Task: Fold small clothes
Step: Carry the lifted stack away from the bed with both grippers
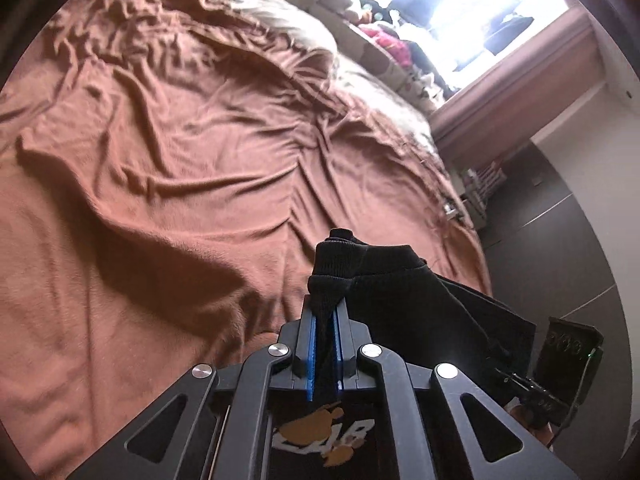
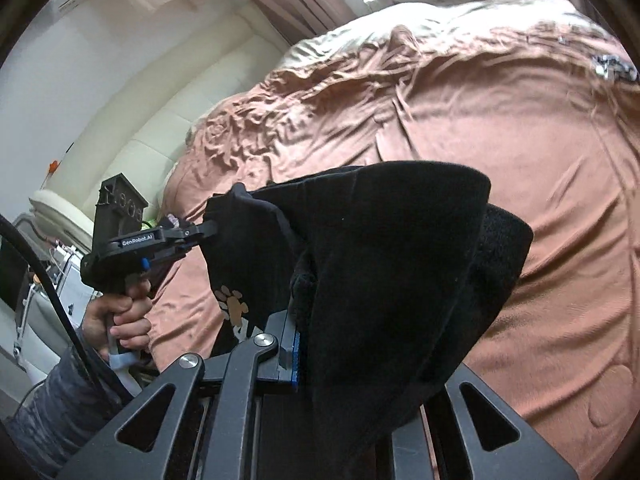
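Note:
A small black garment (image 1: 420,304) with a tan and white print (image 1: 320,436) hangs in the air between both grippers, above the bed. My left gripper (image 1: 326,320) is shut on a ribbed black edge of it. In the right wrist view the left gripper (image 2: 208,232) pinches the garment's far corner. My right gripper (image 2: 304,320) is shut on the garment (image 2: 380,260), which drapes over and hides its fingers. Paw prints (image 2: 236,304) show on the hanging cloth.
A rumpled brown blanket (image 1: 180,152) covers the bed, with beige bedding (image 1: 280,20) at the head. A cluttered windowsill (image 1: 392,36) lies beyond. A cream padded headboard (image 2: 132,120) and a dark floor (image 1: 560,220) border the bed.

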`<state>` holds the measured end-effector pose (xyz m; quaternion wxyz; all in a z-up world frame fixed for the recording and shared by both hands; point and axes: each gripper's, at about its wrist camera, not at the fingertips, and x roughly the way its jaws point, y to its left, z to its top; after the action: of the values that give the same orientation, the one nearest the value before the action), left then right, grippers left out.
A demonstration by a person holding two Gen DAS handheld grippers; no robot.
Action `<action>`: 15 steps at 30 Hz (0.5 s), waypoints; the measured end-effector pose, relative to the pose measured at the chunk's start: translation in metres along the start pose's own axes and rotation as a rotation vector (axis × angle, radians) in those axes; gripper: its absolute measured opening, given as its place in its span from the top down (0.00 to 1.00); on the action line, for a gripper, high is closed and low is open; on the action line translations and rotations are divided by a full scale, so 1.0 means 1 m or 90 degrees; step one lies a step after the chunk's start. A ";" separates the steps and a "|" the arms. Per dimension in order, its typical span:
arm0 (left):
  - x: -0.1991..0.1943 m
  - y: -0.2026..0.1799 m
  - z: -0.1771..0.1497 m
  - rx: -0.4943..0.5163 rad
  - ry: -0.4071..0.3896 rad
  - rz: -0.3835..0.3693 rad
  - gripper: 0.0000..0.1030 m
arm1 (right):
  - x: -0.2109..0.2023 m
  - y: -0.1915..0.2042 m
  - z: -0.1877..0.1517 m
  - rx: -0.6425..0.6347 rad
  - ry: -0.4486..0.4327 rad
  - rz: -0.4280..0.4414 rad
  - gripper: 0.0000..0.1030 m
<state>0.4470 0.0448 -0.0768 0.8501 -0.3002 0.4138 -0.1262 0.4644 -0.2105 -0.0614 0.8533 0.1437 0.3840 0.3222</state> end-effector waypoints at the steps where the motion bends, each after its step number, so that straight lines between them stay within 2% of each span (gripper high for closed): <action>1: -0.008 -0.004 0.000 0.003 -0.007 -0.004 0.94 | -0.008 0.009 0.000 -0.007 -0.007 -0.003 0.91; 6: -0.055 -0.029 -0.001 0.019 -0.051 -0.026 0.94 | -0.052 0.041 -0.010 -0.048 -0.044 -0.013 0.91; 15: -0.146 -0.059 -0.010 0.039 -0.131 -0.047 0.94 | -0.127 0.122 -0.037 -0.129 -0.119 -0.012 0.92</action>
<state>0.3499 0.0620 0.0461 0.8917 -0.3003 0.3091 -0.1384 0.3195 -0.2029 0.0457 0.8985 0.0827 0.2693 0.3367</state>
